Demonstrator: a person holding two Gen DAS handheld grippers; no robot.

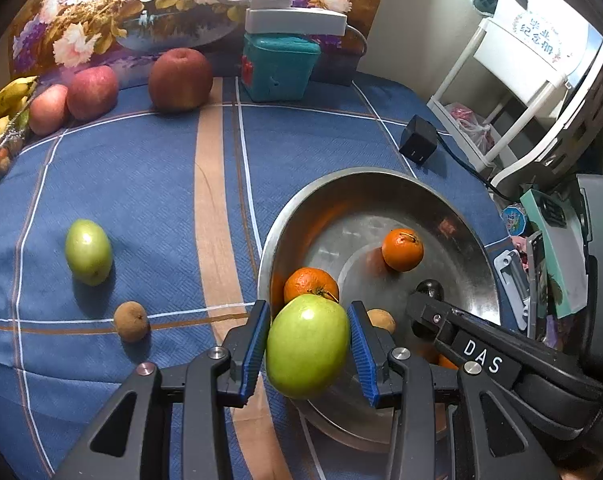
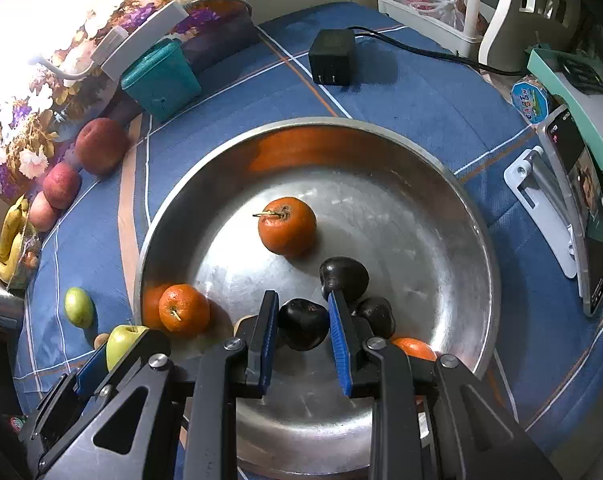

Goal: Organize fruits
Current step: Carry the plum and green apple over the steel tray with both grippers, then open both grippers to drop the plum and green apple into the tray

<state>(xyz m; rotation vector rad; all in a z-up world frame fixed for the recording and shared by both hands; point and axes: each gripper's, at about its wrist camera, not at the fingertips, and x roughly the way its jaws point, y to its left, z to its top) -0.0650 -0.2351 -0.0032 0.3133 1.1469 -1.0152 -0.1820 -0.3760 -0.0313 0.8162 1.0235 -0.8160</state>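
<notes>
Home setting, lived-in room: desk under a blue checked cloth (image 1: 141, 184), floral painting (image 1: 149, 4) leaning at the far side, white plastic storage rack (image 1: 513, 92) right, phone charger (image 2: 332, 62), phone on stand (image 2: 581, 208).

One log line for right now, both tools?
left tool: shut on green apple | right tool: shut on dark fruit | over metal bowl

At lower right of the left wrist view we read "DAS" in white letters on the right gripper (image 1: 429, 300); Chinese characters mark a white card (image 1: 535, 36) at upper right.
</notes>
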